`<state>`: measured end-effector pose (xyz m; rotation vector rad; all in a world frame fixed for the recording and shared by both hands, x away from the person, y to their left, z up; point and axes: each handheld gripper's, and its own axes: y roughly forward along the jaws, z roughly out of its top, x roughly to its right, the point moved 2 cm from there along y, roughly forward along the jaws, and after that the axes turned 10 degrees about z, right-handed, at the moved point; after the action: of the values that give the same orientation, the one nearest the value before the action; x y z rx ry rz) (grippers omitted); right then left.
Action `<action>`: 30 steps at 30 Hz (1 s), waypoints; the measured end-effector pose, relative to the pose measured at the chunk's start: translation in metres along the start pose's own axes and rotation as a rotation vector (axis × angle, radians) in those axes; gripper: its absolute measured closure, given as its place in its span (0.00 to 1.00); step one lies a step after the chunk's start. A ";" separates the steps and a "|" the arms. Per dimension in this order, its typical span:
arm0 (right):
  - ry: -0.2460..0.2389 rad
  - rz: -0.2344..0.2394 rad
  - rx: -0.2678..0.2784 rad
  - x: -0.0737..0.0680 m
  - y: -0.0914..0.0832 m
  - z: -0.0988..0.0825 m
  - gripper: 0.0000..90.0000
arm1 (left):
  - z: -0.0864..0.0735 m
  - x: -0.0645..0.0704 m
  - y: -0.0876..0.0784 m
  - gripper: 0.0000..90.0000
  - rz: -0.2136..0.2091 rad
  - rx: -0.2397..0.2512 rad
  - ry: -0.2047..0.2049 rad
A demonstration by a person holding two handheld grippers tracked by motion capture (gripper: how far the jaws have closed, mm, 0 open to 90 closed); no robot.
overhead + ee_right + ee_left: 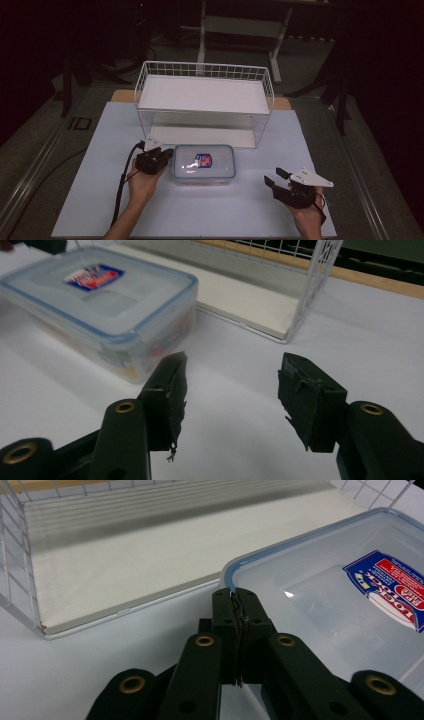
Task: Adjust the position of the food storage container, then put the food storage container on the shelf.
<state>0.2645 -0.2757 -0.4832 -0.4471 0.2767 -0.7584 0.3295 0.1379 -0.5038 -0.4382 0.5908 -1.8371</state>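
**Resting a closed left hand-held gripper at the box's corner**

Holding my left hand-held gripper (167, 152) at the near-left part of the desk (90, 200), I have its jaws pressed together with nothing between them; in the left gripper view the two black pads meet face to face, and their tips sit right at the rounded corner of the box (340, 605). Whether they actually touch the lid's blue rim I cannot tell. My left hand (142, 182) comes in from the near edge, with the cable trailing back beside my forearm.

The box (204, 164) is a clear plastic one with a snap-on lid and a red and blue label on top. It lies flat at about the middle of the desk, lid on, just in front of the rack (202, 102). The rack is a white wire one with two shelves, standing towards the far edge; its lower shelf lies level with the desk, near the box's far side.

My right hand-held gripper (274, 182) is well apart from the box, near the near-right corner of the desk. Its jaws stand spread with nothing between them; in the right gripper view the bare white desk shows through the gap, with the box (100, 305) off to the left and the rack's corner post (312, 290) beyond.
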 end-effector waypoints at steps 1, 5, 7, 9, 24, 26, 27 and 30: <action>0.016 0.010 0.014 0.000 0.000 0.001 0.50 | 0.000 0.000 -0.001 0.97 0.009 0.005 -0.002; 0.038 0.017 0.026 -0.001 0.000 0.002 0.50 | -0.001 -0.003 -0.004 0.94 0.022 0.019 -0.025; 0.035 0.021 0.026 -0.003 0.001 0.004 0.50 | -0.001 -0.005 -0.007 0.89 0.018 0.026 -0.038; 0.037 0.024 0.027 -0.004 0.002 0.006 0.50 | -0.001 -0.008 -0.011 0.87 0.009 0.037 -0.047; 0.034 0.136 0.018 -0.026 0.030 0.044 0.44 | -0.007 -0.013 -0.045 0.58 -0.097 0.081 -0.130; 0.038 0.157 0.005 -0.029 0.040 0.049 0.41 | -0.007 -0.012 -0.044 0.55 -0.111 0.081 -0.131; 0.039 0.165 0.000 -0.029 0.045 0.052 0.40 | -0.007 -0.012 -0.044 0.55 -0.120 0.080 -0.126; 0.060 0.187 -0.019 -0.030 0.059 0.056 0.38 | -0.007 -0.010 -0.043 0.52 -0.153 0.077 -0.129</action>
<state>0.3011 -0.2006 -0.4599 -0.4109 0.3766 -0.5872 0.2964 0.1600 -0.4845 -0.5586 0.4064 -1.9526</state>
